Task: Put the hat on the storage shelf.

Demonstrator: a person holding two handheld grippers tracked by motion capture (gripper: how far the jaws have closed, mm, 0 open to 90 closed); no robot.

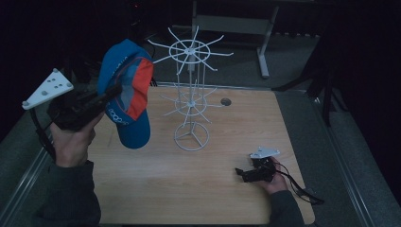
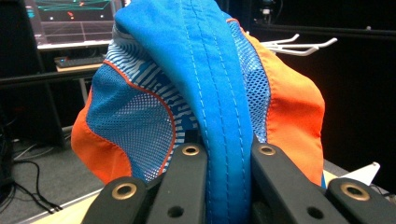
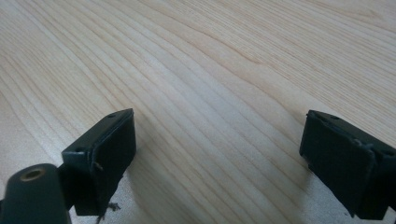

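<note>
The left tongs, in the left of the high view, are clamped on a fold of the blue and orange cap, which hangs in the air beside the white wire rack at frame centre. To hang the cap well, I would raise it until its opening faces one of the upper prongs, slide it on, and let go only once it is carried. The right tongs rest gaping on the tabletop at lower right, free to steady the rack's base.

- Left gripper: black body, grey three-cornered plate, brass-ringed screw holes on black jaws.
- Right gripper: black, trailing dark cable.
- Dark sleeves on both forearms.
</note>
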